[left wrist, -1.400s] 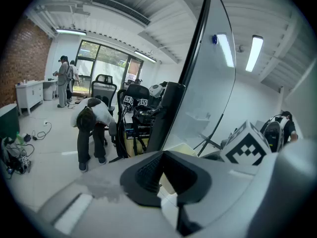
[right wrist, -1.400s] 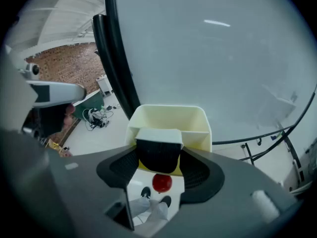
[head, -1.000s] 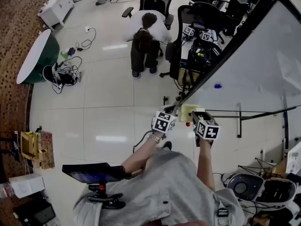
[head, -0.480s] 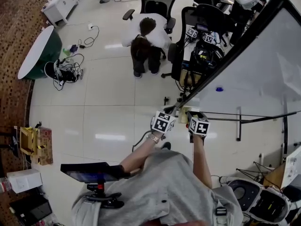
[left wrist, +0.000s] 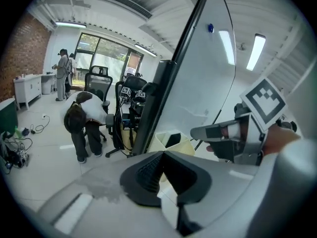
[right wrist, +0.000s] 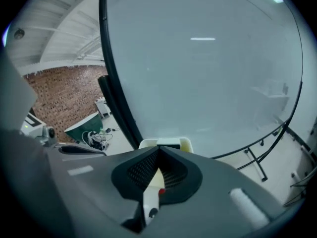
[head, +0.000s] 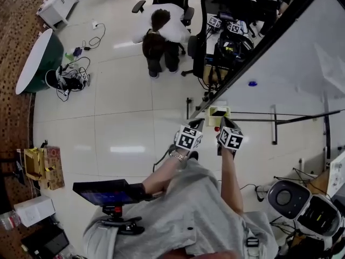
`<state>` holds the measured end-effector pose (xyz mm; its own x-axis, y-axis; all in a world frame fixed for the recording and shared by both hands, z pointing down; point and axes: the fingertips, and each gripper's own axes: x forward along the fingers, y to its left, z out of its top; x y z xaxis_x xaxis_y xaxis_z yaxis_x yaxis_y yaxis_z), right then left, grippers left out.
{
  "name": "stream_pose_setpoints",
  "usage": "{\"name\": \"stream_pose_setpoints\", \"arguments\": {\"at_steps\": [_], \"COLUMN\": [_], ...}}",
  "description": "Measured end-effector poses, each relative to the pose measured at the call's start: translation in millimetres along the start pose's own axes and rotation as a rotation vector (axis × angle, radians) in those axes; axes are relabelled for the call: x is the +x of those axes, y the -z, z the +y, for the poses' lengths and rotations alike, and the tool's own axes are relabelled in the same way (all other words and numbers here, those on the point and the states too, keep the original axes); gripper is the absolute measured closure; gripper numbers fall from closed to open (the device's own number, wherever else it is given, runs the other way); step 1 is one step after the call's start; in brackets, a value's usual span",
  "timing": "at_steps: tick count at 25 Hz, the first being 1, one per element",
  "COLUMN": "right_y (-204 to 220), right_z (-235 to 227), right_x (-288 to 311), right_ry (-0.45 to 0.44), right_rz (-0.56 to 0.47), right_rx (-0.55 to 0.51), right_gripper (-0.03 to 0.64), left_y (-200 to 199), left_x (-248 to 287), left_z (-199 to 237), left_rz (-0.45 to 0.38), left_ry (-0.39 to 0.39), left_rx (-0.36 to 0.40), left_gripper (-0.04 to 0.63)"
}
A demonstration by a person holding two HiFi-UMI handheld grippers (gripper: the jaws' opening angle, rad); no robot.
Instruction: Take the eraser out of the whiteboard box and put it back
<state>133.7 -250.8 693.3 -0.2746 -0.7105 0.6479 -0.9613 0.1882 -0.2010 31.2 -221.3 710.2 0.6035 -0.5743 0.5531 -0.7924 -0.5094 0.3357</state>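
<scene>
eraser (head: 219, 113) sits untouched in the whiteboard box (head: 213, 121); your left gripper (left wrist: 162, 155) and right gripper (right wrist: 158, 152) are both pinched closed and empty just short of it, so part the right jaws, then reach in over the eraser.

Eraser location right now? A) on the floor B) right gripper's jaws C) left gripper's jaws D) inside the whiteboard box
D: the dark eraser sits in the pale whiteboard box, and the right gripper in front of it is shut on nothing.
</scene>
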Motion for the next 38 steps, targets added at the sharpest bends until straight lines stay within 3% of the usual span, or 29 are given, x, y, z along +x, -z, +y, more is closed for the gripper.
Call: {"name": "stream_pose_setpoints", "arguments": {"at_steps": [2, 7, 13, 17, 21, 26, 38], "right_y": [14.0, 40.3, 76.1, 122.7, 140.8, 139.4, 120.2], "right_z": [9.2, 20.5, 21.9, 6.9, 25.7, 42.9, 68.3], "right_x": [-6.0, -35.7, -93.7, -123.0, -144.2, -156.2, -167.5], "right_ry": [-0.042, -0.103, -0.275, -0.298, -0.352, -0.339, -0.330], "right_rz": [0.000, 0.001, -0.017, 0.049, 0.059, 0.040, 0.003], "right_rx": [0.022, -0.038, -0.075, -0.052, -0.078, -0.158, -0.180], "right_gripper": [0.614, 0.614, 0.614, 0.614, 0.614, 0.615, 0.615], "left_y": [9.5, 16.5, 46.8, 96.4, 100.0, 92.3, 82.2], "left_x": [-2.2, -13.1, -30.6, -39.2, -54.0, -68.8, -83.7], "left_z": [-8.7, -45.4, -98.6, -143.6, -164.7, -170.6, -154.9], "left_rz": [0.007, -0.022, -0.069, -0.023, -0.034, -0.056, -0.085], "left_ry": [-0.010, -0.057, -0.150, -0.168, -0.168, -0.174, -0.181], "left_rx": [0.012, 0.040, 0.003, -0.010, -0.032, -0.001, -0.006], "left_gripper": [0.589, 0.589, 0.589, 0.589, 0.589, 0.589, 0.589]}}
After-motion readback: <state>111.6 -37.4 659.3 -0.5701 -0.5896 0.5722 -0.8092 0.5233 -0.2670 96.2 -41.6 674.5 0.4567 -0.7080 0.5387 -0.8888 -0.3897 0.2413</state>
